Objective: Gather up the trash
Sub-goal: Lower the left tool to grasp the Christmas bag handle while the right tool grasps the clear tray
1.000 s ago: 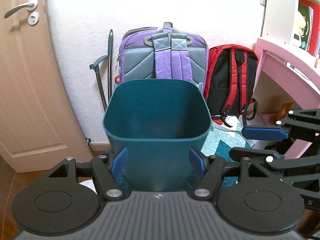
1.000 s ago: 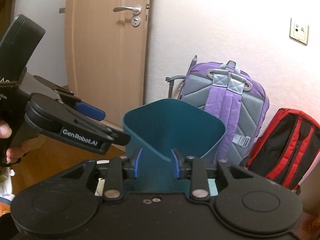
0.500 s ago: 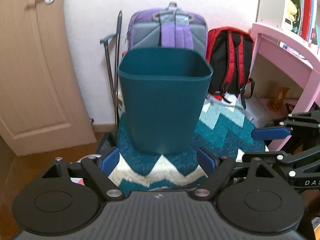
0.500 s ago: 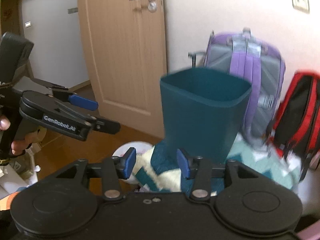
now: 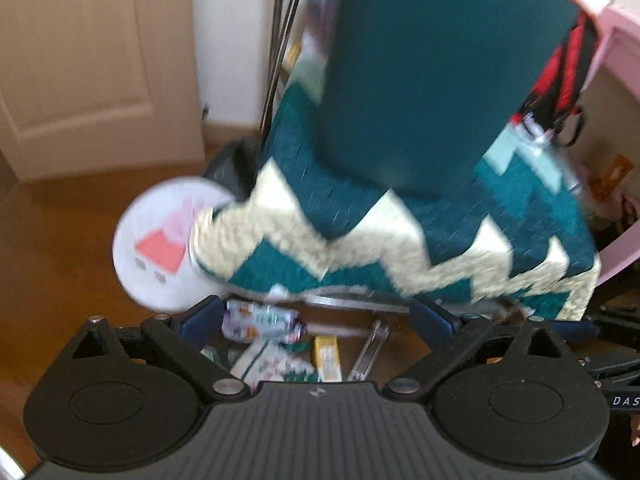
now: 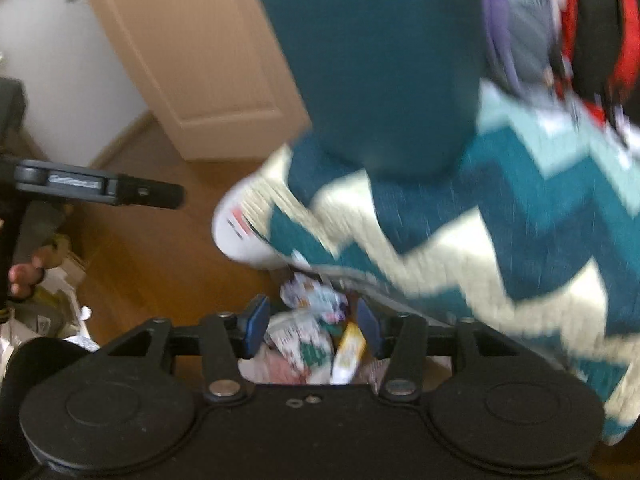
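Wooden floor (image 5: 60, 248), wrappers (image 5: 260, 322) between open jaws

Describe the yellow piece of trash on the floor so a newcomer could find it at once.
Start at the teal bin standing on the zigzag cover. On the wooden floor just below the cover's edge lies a litter pile. The yellow wrapper is its only plain yellow piece; its neighbours are white and printed.

"DAS" on the right gripper (image 5: 624, 400) at the frame's edge

Wooden floor (image 5: 60, 240), beige door (image 5: 92, 60), pink desk (image 5: 616, 48).
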The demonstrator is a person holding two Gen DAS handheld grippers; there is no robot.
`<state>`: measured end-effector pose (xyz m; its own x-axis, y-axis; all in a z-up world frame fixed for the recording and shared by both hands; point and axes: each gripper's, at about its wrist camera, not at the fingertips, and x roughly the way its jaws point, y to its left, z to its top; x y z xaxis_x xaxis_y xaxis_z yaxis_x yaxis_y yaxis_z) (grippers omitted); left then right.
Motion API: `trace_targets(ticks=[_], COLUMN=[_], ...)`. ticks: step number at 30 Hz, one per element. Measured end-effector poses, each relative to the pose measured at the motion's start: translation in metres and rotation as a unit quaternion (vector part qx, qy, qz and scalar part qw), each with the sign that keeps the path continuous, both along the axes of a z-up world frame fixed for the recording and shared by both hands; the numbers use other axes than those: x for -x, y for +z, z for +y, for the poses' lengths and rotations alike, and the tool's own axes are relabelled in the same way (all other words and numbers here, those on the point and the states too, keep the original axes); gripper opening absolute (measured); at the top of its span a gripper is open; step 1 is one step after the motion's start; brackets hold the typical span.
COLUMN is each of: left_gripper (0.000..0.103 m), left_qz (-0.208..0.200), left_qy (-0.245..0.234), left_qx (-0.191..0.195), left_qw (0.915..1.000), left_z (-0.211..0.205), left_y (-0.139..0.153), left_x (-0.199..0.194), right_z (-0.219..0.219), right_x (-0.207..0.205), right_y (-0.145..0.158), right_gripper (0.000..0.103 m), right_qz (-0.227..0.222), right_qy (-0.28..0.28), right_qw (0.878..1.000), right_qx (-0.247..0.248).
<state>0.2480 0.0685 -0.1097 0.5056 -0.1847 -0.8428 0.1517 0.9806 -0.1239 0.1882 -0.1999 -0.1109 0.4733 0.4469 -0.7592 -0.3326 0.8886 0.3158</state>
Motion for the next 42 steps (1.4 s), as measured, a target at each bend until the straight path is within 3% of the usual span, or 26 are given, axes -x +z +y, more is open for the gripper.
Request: trace_targets(ticks=[5,11,17,25,34,42], left_gripper=[0.1,0.1,0.1,0.1,0.099,0.096], left_qz=[0.074,0.158,0.236,0.317,0.35,0.36], left_qy=[0.004,0.007,0.018,0.119,0.165,0.202], left_qx=[-0.008,-0.022,-0.015,0.037,0.088,0.123], left_qw=[0.9972,0.9872,0.9715,0.9402,0.918,0.9027], left_z=[0.01,0.02,0.033,0.066,0.074,0.078], left_y=[-0.067,-0.147,-0.225,-0.326,-0.393,-0.419], left_x=[-0.025,-0.052,-0.073,-0.087,-0.078,-0.076], right_z=[0.003,0.01,0.009,0.004,0.001,0.004], right_x=[-0.017,-0.033,-0.055,-0.079,-0.095,-0.111], right_y=[-0.068,-0.142,-0.209,-0.287,-0.353,-0.39], right_gripper=[0.049,0.049,0.049,0.048,0.047,0.046], right_qz=[0.073,0.147,0.192,0.248,0.286,0.288], right_qy=[-0.028,-0.058,-0.118,-0.172,-0.221,-0.256], right_qw=[0.997,0.987,0.974,0.953,0.932,0.923], right_qx=[0.005,0.001,-0.008,-0.003,-0.003,0.014])
